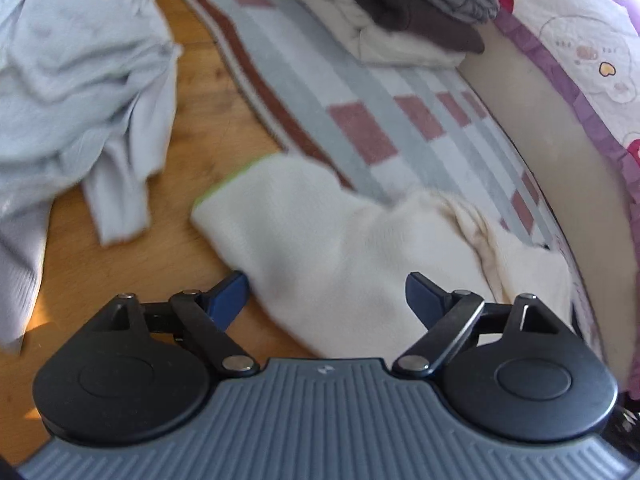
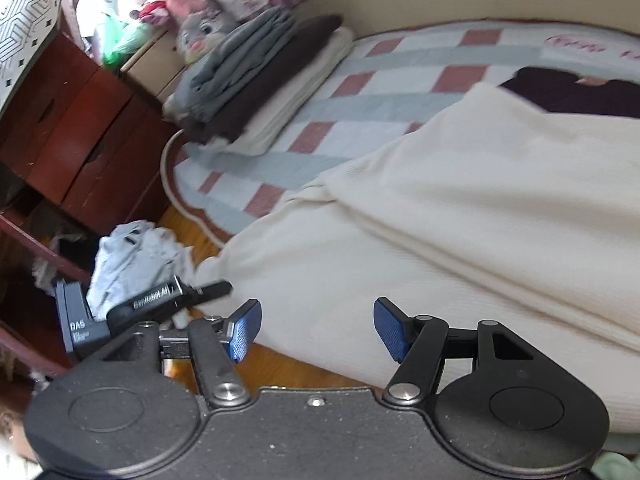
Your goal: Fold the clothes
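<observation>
Your left gripper (image 1: 326, 292) sits at the bottom of the left wrist view with its blue pads (image 1: 230, 294) spread wide apart; the cream garment (image 1: 360, 256) lies under and between them, but neither pad presses on it, so nothing is clamped. That garment spreads across the lower middle of the frame, partly on the wooden floor (image 1: 208, 128) and partly on the checked rug (image 1: 360, 120), with a thin green edge along its upper left corner. A crumpled pale blue garment (image 1: 76, 92) fills the upper left of the frame on the floor. At the top centre, a stack of folded clothes (image 1: 404, 12) rests on the rug, cream at the bottom, brown in the middle, grey on top, and a patterned bedspread (image 1: 580, 40) runs down the right edge. In the right wrist view your right gripper (image 2: 318, 330) is also parted, its pads held above the near edge of the cream garment (image 2: 460, 220) without gripping it. The garment covers the right half and centre of that frame, lying over the rug (image 2: 360, 92). The folded stack (image 2: 260, 72) sits in the upper middle, beside a stuffed rabbit toy (image 2: 200, 24). A reddish-brown wooden cabinet (image 2: 80, 128) stands at the left, and the pale blue garment (image 2: 132, 256) shows in the lower left, just behind part of your other gripper's body.
</observation>
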A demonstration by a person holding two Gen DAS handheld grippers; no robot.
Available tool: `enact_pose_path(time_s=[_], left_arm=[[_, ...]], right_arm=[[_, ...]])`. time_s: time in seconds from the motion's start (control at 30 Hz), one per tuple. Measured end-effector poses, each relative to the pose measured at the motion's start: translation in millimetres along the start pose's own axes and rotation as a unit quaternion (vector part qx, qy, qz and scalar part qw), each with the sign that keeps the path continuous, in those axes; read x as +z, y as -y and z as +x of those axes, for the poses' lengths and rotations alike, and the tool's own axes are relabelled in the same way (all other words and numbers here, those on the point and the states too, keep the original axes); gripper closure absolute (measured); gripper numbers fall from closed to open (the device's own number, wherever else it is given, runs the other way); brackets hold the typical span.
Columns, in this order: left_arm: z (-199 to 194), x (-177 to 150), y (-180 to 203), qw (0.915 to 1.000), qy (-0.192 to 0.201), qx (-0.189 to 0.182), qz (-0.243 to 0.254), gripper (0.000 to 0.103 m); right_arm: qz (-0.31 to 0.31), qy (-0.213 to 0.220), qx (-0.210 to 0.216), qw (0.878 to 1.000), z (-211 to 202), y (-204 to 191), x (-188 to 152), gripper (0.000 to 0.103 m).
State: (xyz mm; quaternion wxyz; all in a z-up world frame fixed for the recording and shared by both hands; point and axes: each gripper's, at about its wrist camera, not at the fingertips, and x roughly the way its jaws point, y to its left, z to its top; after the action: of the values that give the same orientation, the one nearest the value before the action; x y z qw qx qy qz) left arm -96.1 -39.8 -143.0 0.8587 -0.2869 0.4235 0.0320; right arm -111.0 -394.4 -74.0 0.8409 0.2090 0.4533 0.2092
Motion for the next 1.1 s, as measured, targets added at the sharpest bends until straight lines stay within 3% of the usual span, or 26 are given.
enact_pose_path(time_s=[0.07, 0.1, 0.13, 0.17, 0.23, 0.3, 0.43, 0.53, 0.6, 0.7, 0.73, 0.8, 0.87, 0.9, 0.93, 1.03, 1.1], left_arm=[[7, -2, 10, 0.9979, 0.031, 0.034, 0.045, 0.015], [10, -4, 15, 0.9954, 0.046, 0.052, 0.067, 0.022], [13, -5, 20, 0.9922, 0.058, 0.065, 0.089, 0.058], [15, -8, 26, 0.9901, 0.057, 0.061, 0.112, 0.074], [11, -11, 34, 0.9872, 0.068, 0.055, 0.133, 0.085], [-4, -11, 42, 0.9844, 0.089, 0.039, 0.146, 0.087], [-41, 0, 77, 0.9744, 0.127, -0.033, 0.183, 0.087], [-70, 2, 128, 0.9545, 0.142, -0.11, 0.238, 0.087], [-85, -2, 166, 0.9337, 0.137, -0.174, 0.281, 0.087], [-87, -21, 226, 0.9028, 0.08, -0.268, 0.327, 0.087], [-81, -31, 245, 0.897, 0.057, -0.283, 0.335, 0.087], [-66, -55, 284, 0.8849, 0.019, -0.296, 0.359, 0.088], [-42, -86, 320, 0.874, -0.019, -0.302, 0.38, 0.087], [-24, -100, 330, 0.8757, -0.059, -0.291, 0.381, 0.086], [-6, -114, 341, 0.8759, -0.099, -0.278, 0.382, 0.084], [40, -144, 351, 0.8755, -0.232, -0.215, 0.365, 0.075], [35, -139, 332, 0.8773, -0.241, -0.241, 0.338, 0.068]], right_arm=[[0.001, 0.006, -0.03, 1.0, -7, 4, 2, 0.035], [0.004, 0.008, -0.044, 0.999, -10, 6, 5, 0.035], [0.007, 0.012, -0.053, 0.999, -17, 9, 10, 0.035], [0.009, 0.018, -0.057, 0.998, -25, 11, 17, 0.035], [0.014, 0.029, -0.068, 0.997, -42, 16, 31, 0.035], [0.016, 0.037, -0.081, 0.996, -61, 22, 47, 0.035], [0.024, 0.037, -0.081, 0.996, -99, 39, 83, 0.035], [0.024, 0.026, -0.065, 0.997, -122, 53, 110, 0.035], [0.019, 0.009, -0.045, 0.999, -135, 64, 130, 0.035], [0.063, -0.011, 0.017, 0.998, -145, 94, 152, 0.034], [0.102, -0.014, 0.052, 0.993, -146, 110, 155, 0.034], [0.2, -0.016, 0.141, 0.969, -148, 150, 157, 0.034], [0.288, -0.013, 0.213, 0.933, -149, 187, 156, 0.034], [0.324, -0.007, 0.229, 0.918, -151, 203, 154, 0.034], [0.332, -0.004, 0.223, 0.917, -154, 213, 154, 0.033], [0.297, -0.012, 0.165, 0.94, -164, 229, 161, 0.033], [0.287, -0.016, 0.145, 0.947, -167, 242, 162, 0.033]])
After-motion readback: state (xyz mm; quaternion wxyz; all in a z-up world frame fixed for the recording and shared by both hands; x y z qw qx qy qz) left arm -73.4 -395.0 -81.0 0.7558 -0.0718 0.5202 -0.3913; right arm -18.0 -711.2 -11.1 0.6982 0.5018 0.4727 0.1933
